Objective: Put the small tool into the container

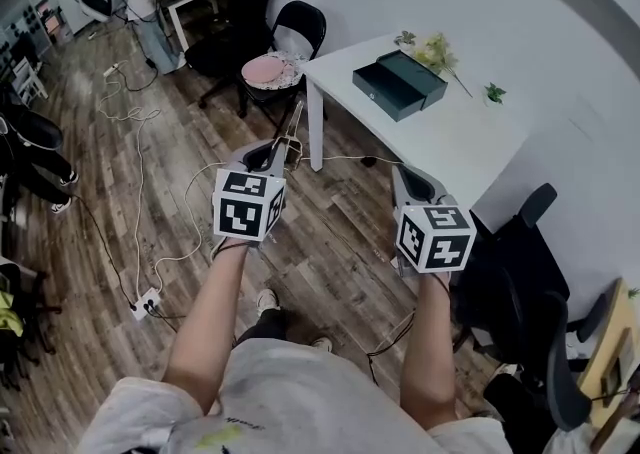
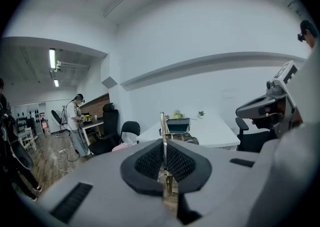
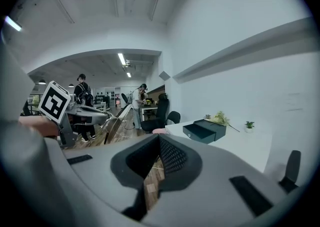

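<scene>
My left gripper [image 1: 278,150] pinches the thin brass-coloured metal tool [image 2: 162,126], right gripper [image 1: 411,180] slightly spread, empty; I should release it low inside the dark green box [image 1: 400,84].

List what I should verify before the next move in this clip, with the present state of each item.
1. Left tool shut on the thin metal implement: ok.
2. Right tool free, jaws apart with nothing between them: ok.
3. Dark green container in view on the white table: ok.
4. Container open to receive the implement: cannot tell; one part seems slid out.
5. Implement above the container: not ok; both tools are over the wood floor, short of the table.
</scene>
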`<state>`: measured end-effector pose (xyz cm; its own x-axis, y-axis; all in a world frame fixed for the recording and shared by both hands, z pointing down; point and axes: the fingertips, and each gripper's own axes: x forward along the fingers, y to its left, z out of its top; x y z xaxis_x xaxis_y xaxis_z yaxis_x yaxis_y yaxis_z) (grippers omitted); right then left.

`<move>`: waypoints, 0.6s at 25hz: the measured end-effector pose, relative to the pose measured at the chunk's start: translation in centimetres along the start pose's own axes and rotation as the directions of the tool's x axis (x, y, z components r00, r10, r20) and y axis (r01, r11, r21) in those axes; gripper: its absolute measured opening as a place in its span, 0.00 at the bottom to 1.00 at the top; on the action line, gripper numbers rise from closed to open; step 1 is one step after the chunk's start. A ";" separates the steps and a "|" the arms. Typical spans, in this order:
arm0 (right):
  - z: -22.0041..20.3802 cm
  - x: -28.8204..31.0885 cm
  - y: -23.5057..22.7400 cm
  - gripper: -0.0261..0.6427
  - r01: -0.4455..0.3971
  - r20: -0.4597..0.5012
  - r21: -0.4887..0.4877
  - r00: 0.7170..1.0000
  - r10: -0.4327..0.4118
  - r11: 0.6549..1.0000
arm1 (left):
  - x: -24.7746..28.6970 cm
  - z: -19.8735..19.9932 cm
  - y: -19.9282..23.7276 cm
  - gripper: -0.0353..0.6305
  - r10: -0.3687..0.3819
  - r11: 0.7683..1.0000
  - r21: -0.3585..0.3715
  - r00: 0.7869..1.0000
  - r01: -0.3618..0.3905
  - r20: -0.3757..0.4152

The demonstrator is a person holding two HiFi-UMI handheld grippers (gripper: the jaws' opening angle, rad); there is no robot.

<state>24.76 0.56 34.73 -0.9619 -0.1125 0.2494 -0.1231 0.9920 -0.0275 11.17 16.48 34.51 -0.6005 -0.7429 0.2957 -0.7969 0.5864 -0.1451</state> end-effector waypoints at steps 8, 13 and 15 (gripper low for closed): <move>0.4 2.3 -0.3 0.05 -0.014 -0.013 -0.027 1.000 0.013 1.000 | 2.1 0.3 0.9 0.05 -0.003 1.000 -0.005 1.000 0.003 0.005; 0.7 5.0 -0.5 0.05 -0.013 -0.027 -0.036 1.000 0.012 0.999 | 4.7 0.5 2.5 0.05 -0.016 1.000 -0.008 1.000 0.016 0.006; 0.9 6.4 -0.8 0.05 -0.002 -0.031 -0.036 1.000 0.001 0.999 | 6.0 0.7 3.3 0.05 -0.028 1.000 -0.005 1.000 0.028 0.007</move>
<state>18.47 -0.96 35.44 -0.9540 -0.1101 0.2790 -0.1127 0.9936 0.0067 4.87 13.73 35.16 -0.5782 -0.7615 0.2928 -0.8133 0.5667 -0.1321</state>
